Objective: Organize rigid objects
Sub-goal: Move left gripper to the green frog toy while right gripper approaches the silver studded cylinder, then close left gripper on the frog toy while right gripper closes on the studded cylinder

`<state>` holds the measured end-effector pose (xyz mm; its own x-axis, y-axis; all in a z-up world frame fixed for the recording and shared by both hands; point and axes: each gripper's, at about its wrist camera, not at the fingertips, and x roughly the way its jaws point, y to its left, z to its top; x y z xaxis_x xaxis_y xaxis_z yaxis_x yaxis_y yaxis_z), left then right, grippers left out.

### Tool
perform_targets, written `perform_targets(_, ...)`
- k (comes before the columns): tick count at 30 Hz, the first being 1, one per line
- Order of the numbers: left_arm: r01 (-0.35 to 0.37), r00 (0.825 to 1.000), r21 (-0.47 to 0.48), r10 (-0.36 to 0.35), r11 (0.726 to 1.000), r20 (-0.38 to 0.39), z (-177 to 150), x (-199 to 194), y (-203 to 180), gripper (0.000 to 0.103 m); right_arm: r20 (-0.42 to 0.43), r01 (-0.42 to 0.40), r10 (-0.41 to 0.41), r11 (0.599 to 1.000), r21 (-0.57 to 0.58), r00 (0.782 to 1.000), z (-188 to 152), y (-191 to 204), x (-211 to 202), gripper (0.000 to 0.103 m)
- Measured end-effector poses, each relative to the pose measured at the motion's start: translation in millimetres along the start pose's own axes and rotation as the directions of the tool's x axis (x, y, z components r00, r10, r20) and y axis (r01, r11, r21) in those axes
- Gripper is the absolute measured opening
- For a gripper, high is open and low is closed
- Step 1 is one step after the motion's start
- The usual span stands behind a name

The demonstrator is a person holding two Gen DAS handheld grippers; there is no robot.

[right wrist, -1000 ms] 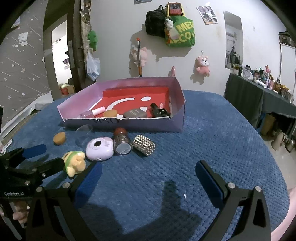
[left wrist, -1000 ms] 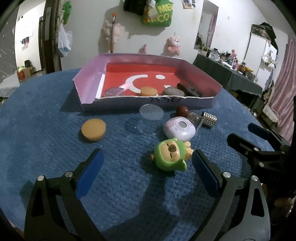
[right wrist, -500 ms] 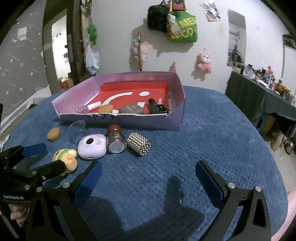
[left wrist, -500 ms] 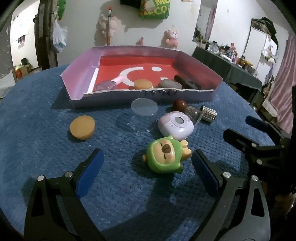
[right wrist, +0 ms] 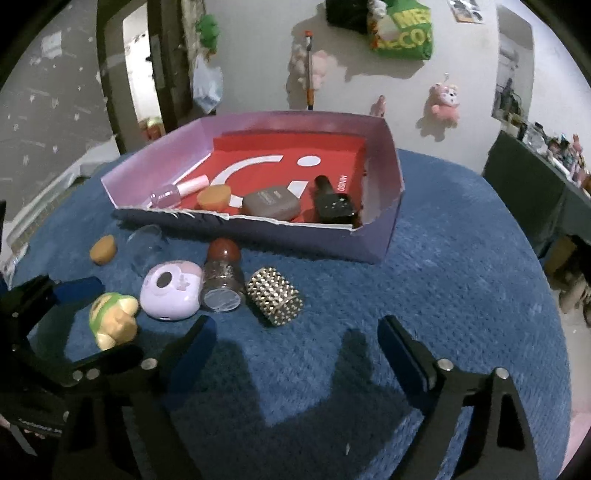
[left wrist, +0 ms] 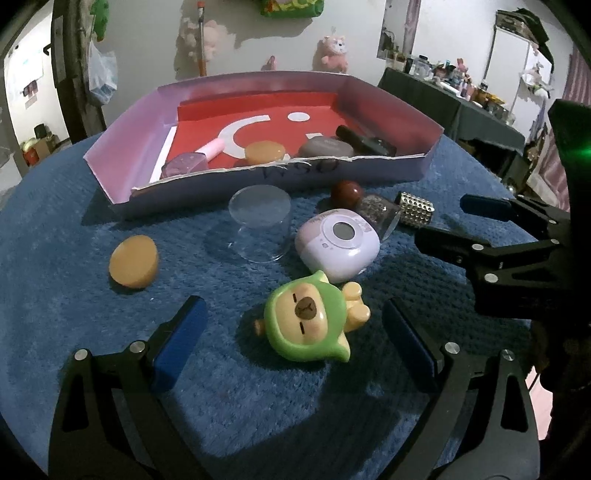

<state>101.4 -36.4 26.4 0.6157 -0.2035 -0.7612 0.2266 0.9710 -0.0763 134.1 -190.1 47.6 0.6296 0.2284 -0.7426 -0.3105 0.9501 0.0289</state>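
Left gripper (left wrist: 291, 332) agape astride green figurine (left wrist: 308, 323), right gripper (right wrist: 295, 343) closing empty, its view alone shows box's outer right wall (right wrist: 388, 229)

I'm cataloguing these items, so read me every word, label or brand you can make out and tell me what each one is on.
"MINISO": on the black bottle inside the purple box.
Handwritten dark letters on the box's front wall: blurred, not readable for sure.
Print on the green bag on the wall: cut off, unreadable.
Lettering on the grey compact: too small.
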Motion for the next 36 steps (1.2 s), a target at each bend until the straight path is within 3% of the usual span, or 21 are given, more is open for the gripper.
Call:
perform_targets(3,-0.005,1.0,-0.009,0.005,1.0,-0.004,2,3,3,0.096,-0.013,-0.003,0.002,1.0,-0.02,1.0,4,1,5,0.085)
perform_targets(9,0.011,1.0,-0.008,-0.011,1.0,-0.011,3,6,5,0.083,-0.034,-0.024,0.023,0.999,-0.033,0.999,10,-1,16,0.075)
perform_targets(14,0.069,0.998,-0.008,-0.069,0.998,-0.001,6,4,4,0.052,-0.053,-0.086,0.084,0.995,-0.042,0.995,15,-1,24,0.053)
perform_targets(17,0.065,0.998,0.014,-0.065,0.998,0.002,6,3,0,0.052,-0.06,-0.118,0.116,0.992,-0.042,0.991,16,-1,26,0.036)
perform_targets(36,0.068,0.996,0.04,-0.07,0.997,0.052,13,-17,9,0.052,0.059,-0.129,0.131,0.991,-0.024,0.99,4,18,-15,0.029)
